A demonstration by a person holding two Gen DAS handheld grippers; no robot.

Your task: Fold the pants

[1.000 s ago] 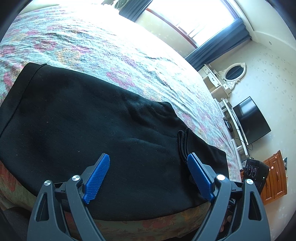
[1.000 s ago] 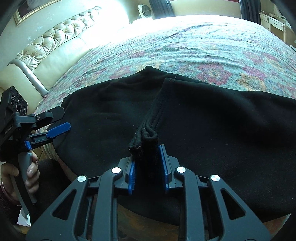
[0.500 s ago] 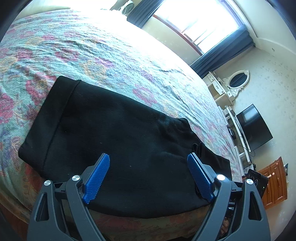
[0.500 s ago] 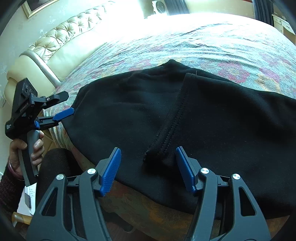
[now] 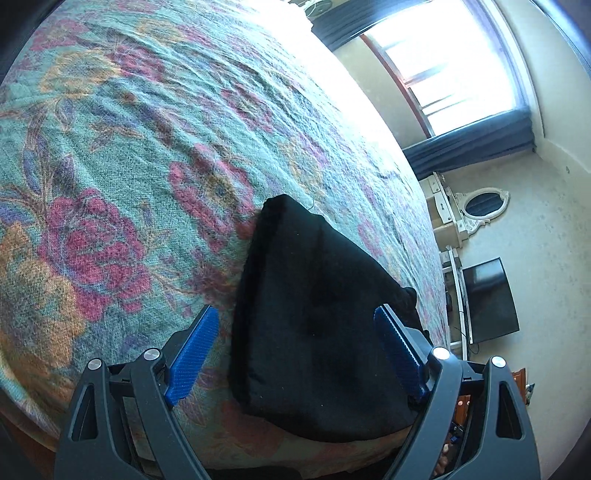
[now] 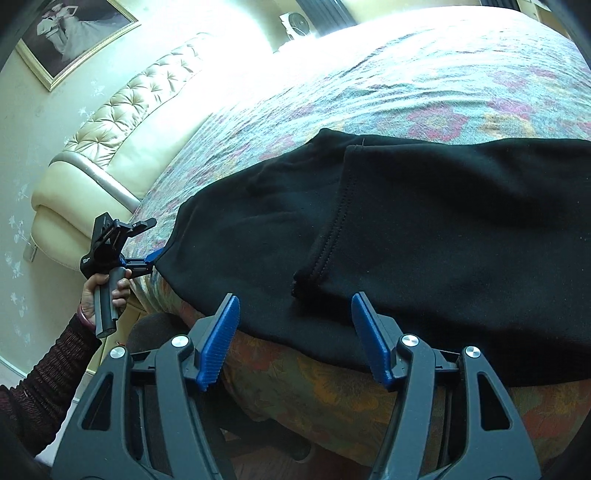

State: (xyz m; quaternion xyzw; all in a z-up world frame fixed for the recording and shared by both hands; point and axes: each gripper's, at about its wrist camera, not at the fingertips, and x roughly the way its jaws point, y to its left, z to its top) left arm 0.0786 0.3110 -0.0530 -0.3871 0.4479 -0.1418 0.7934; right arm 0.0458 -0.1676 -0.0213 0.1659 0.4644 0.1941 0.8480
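Black pants [image 6: 443,229] lie folded along the near edge of the bed, a stitched hem [image 6: 332,229] running across the top layer. My right gripper [image 6: 295,298] hovers open at the bed's edge; the hem's near corner lies just ahead of its blue pads, untouched. In the left wrist view, the narrow left end of the pants [image 5: 317,325] lies between the wide-open fingers of my left gripper [image 5: 295,310], with no pad pressing on it. From the right wrist view, the left gripper [image 6: 152,240] sits at the far left end of the cloth, held by a hand [image 6: 107,291].
A floral bedspread [image 5: 147,147] covers the bed, and a tufted cream headboard [image 6: 122,129] stands at the back left. A television [image 5: 487,299], a small mirror [image 5: 484,203] and a bright window [image 5: 461,62] are to the right. A framed picture [image 6: 74,33] hangs on the wall.
My right gripper has opened, let go of the bunched hem and drawn back a little. The left gripper has slid left along the pants to their end, still open.
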